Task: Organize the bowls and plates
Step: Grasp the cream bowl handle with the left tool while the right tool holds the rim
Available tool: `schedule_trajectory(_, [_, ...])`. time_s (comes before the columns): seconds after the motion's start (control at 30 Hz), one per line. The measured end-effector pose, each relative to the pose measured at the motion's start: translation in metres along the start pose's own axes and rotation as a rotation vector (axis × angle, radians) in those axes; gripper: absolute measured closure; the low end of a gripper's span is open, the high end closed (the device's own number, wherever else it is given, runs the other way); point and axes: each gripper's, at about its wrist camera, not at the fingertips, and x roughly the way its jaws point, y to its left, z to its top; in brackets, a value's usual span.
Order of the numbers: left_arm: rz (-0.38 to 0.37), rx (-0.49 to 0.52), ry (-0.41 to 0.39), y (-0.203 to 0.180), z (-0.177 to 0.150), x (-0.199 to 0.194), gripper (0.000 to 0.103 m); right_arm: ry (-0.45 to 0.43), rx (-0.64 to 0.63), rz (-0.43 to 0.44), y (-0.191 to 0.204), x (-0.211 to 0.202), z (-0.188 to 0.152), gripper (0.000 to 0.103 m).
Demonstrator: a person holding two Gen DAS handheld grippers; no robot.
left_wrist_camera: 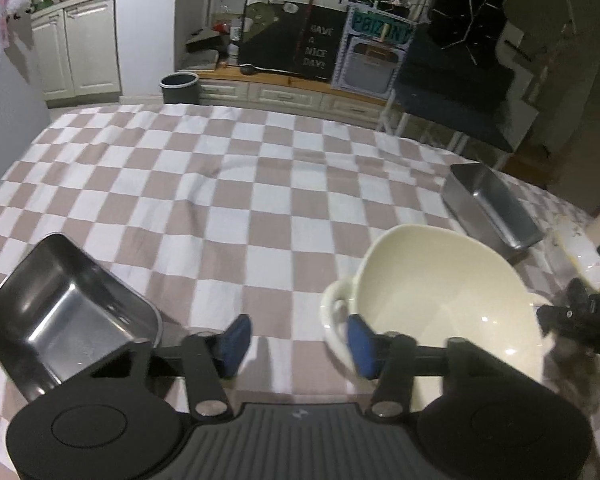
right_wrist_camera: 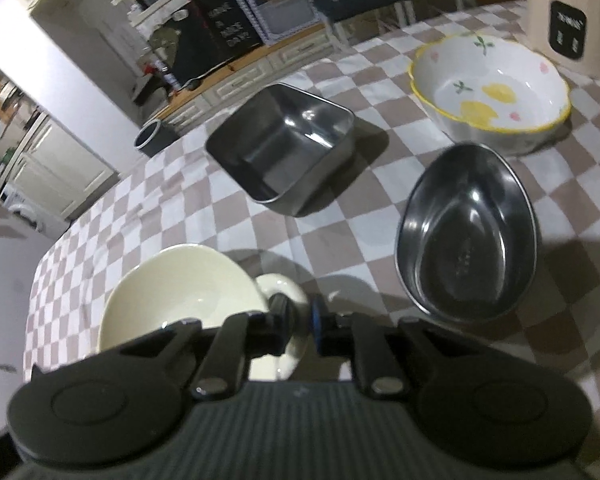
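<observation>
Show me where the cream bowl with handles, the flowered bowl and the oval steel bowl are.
cream bowl (left_wrist_camera: 440, 292): left wrist view, inner wall.
flowered bowl (right_wrist_camera: 496, 92): right wrist view, inside, near the yellow print.
oval steel bowl (right_wrist_camera: 466, 240): right wrist view, inner bottom.

I see a glossy cream ceramic bowl on a matt, slightly creased checked cloth. The square tin and oval bowl look like polished metal (mirror-bright inside), and the flowered bowl is glazed.
</observation>
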Motion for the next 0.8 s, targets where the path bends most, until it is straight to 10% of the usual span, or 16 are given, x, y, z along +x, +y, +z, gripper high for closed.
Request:
schedule_trajectory(0.2, [-0.028,-0.010,0.013,-0.009,0.004,-0.001,0.082,-0.084,-0.024,0.073,-0.012,-0.025,0.001,0.037])
schedule_trajectory(0.3, [-0.038,-0.039,0.021,-0.009,0.005,0.000,0.085,-0.065,-0.066,0.093,-0.012,-0.023,-0.002,0.032])
schedule_trajectory(0.53, [-0.098,-0.163,0.046,0.004,0.008,0.007,0.087,-0.003,-0.156,0.103,-0.004,-0.014,-0.007,0.037])
schedule_trajectory(0.8, [-0.175,-0.219,0.050,0.013,0.008,0.009,0.078,0.061,-0.205,0.092,-0.003,0.003,-0.009,0.070])
